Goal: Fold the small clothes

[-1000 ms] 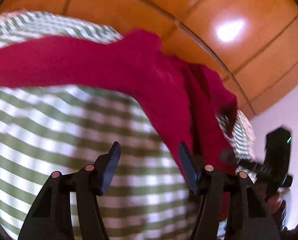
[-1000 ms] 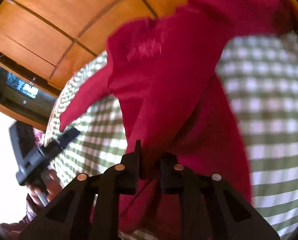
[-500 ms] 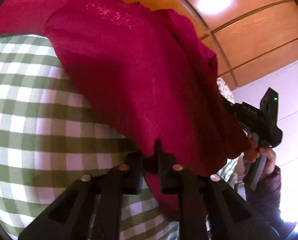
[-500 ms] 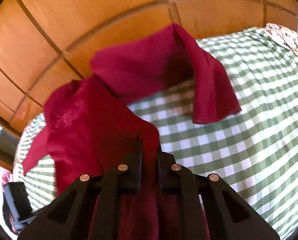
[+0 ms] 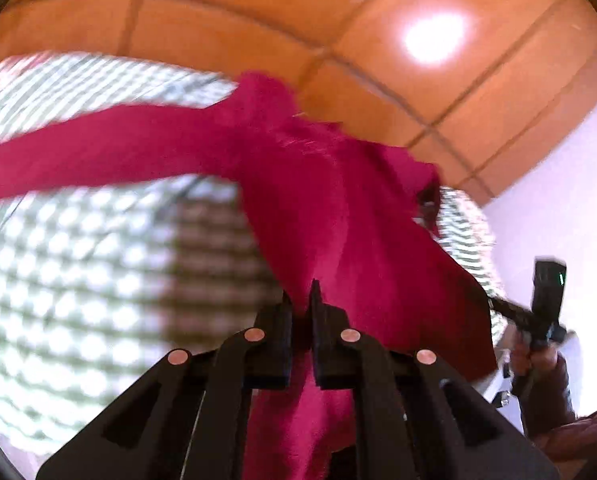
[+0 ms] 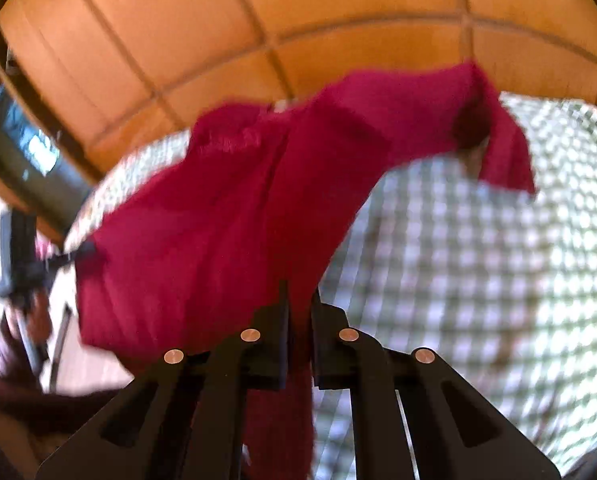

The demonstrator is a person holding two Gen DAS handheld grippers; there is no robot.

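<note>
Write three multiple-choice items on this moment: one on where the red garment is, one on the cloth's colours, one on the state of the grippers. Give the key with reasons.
1. Where is the red garment?
A. Folded flat on the cloth
B. Held up over the checked cloth by both grippers
C. Lying on the floor

2. What colours is the checked cloth under it?
A. Blue and yellow
B. Black and red
C. Green and white

3. How does the left gripper stand?
A. Shut on the garment
B. Wide open over the cloth
C. Out of view

Key: 1 B, the fabric runs from the left gripper across to the right gripper and hangs above the cloth. 2 C, green and white checks show in both wrist views. 3 A, its fingers are nearly together with red fabric pinched between them.
</note>
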